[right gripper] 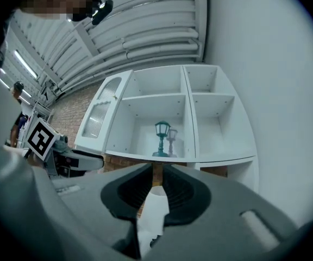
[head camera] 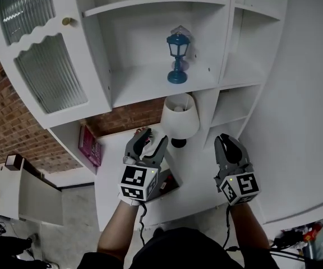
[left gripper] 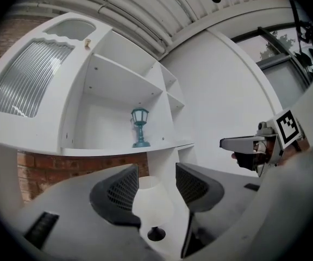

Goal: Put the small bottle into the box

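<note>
I find no small bottle in any view. A reddish-brown box (head camera: 170, 182) lies on the white counter (head camera: 201, 172), mostly hidden behind my left gripper's marker cube. My left gripper (head camera: 149, 140) is held up over the counter with its jaws wide apart and nothing between them; past them stands a white table lamp (left gripper: 152, 204). My right gripper (head camera: 229, 146) is raised beside it at the right. Its jaws stand only a thin slit apart, and I see nothing held in them (right gripper: 156, 173).
A white shelf cabinet (head camera: 150, 88) rises behind the counter, with a blue lantern (head camera: 178, 52) on one shelf and a ribbed glass door (head camera: 44, 66) at the left. The lamp (head camera: 179, 116) stands between the grippers. A pink box (head camera: 90, 144) stands at the counter's left end, against a brick wall (head camera: 4, 122).
</note>
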Demonstrator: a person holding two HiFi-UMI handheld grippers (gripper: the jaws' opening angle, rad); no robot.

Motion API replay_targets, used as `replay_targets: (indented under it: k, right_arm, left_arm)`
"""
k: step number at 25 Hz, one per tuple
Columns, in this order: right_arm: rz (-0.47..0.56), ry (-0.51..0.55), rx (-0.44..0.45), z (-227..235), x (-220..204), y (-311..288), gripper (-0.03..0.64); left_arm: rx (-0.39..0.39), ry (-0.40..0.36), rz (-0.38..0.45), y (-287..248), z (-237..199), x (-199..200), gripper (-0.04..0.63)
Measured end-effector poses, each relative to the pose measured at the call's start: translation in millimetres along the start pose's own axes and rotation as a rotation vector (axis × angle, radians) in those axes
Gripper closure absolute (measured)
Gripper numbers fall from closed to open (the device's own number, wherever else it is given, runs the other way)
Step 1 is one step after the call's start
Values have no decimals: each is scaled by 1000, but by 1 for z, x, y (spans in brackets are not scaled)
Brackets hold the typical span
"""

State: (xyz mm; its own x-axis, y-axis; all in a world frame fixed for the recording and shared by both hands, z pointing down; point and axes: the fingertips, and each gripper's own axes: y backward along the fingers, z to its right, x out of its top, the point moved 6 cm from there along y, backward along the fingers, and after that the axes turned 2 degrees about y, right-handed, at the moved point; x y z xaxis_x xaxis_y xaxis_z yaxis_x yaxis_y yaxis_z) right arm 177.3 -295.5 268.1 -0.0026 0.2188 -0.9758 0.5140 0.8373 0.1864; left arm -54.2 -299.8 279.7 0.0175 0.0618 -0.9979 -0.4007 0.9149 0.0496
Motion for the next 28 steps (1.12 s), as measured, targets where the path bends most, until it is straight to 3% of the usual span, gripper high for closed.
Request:
replay_targets:
  k: [7,28]
  right_arm:
    - [0,13,-65,7,-3,7,569]
    - [-4,25,-32,1,-5,-11,569]
  left_arm:
    - [-5,8,-5,-2,0,-2,384]
    - [-3,18,-17,-11,-11,-8,385]
